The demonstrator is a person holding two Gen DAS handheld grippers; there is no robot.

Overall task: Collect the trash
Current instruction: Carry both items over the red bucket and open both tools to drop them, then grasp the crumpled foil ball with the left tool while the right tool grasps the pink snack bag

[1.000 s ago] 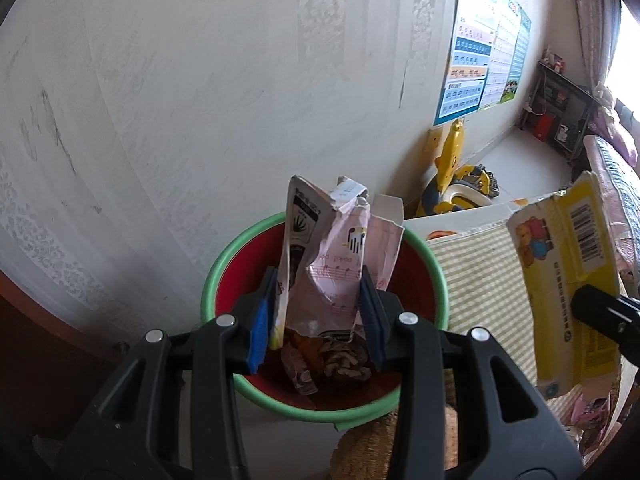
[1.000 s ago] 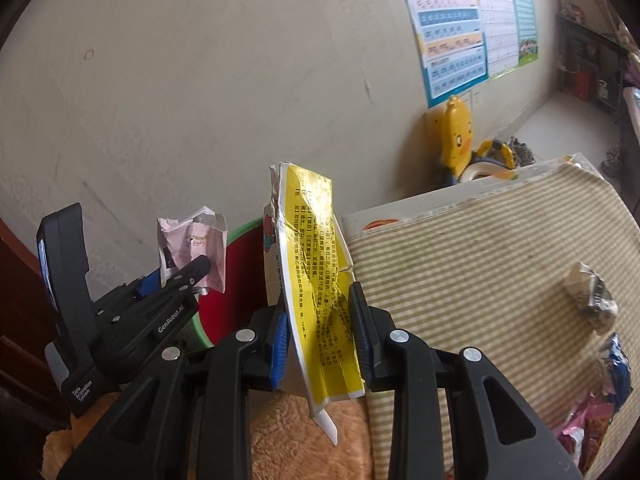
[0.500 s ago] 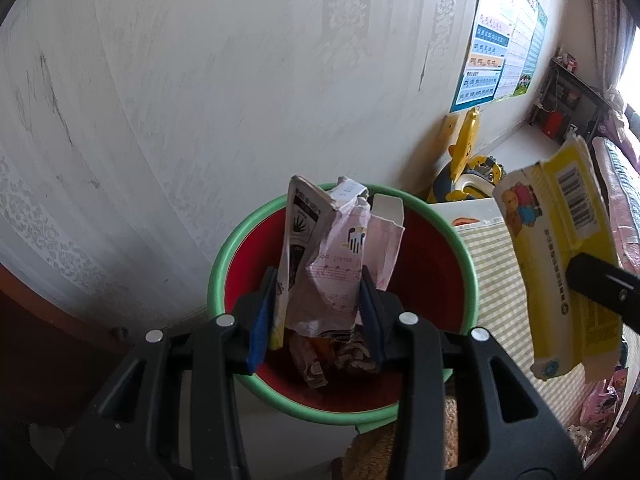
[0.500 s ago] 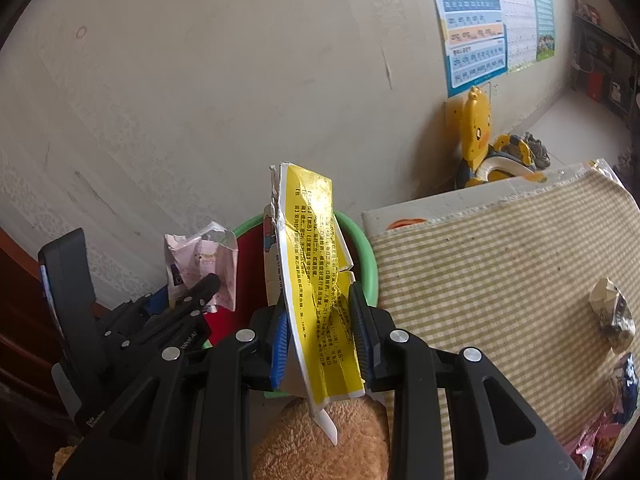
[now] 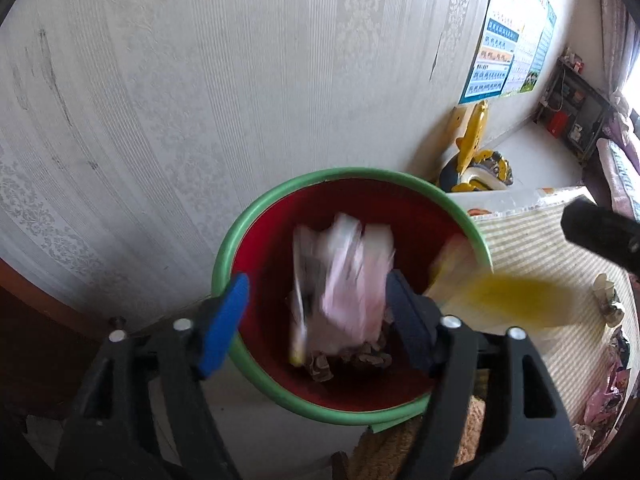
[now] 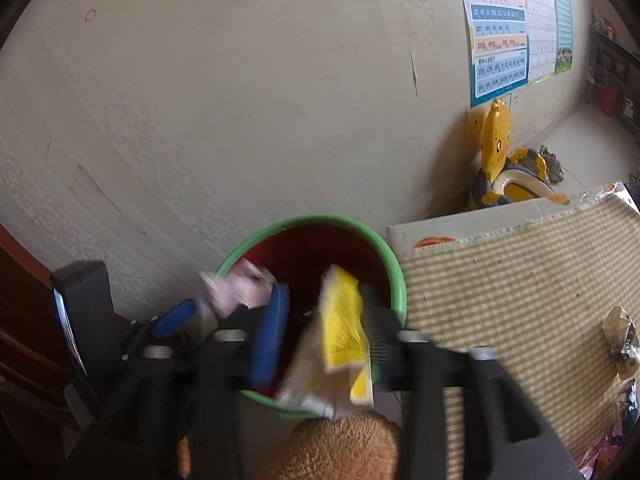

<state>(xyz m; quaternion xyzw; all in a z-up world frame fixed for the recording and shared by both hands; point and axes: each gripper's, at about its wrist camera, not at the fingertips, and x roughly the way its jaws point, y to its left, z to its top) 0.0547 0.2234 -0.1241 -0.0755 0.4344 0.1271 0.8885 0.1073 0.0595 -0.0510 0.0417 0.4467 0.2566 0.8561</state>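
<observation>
Fingers of my left gripper (image 5: 316,316) and right gripper (image 6: 320,332) have just been opening; released, the pink wrappers (image 5: 344,284) and yellow carton (image 6: 340,320) blur downward into the red bin (image 5: 348,416) at twelve o'clock, while more trash (image 6: 620,340) waits at three o'clock.

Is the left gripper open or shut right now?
Open. The left gripper has just been opening; its pads stand apart from the blurred pink wrapper, which is dropping into the red bin.

A poster (image 6: 516,24) hangs on the wall above a yellow duck-shaped potty (image 6: 508,176).
</observation>
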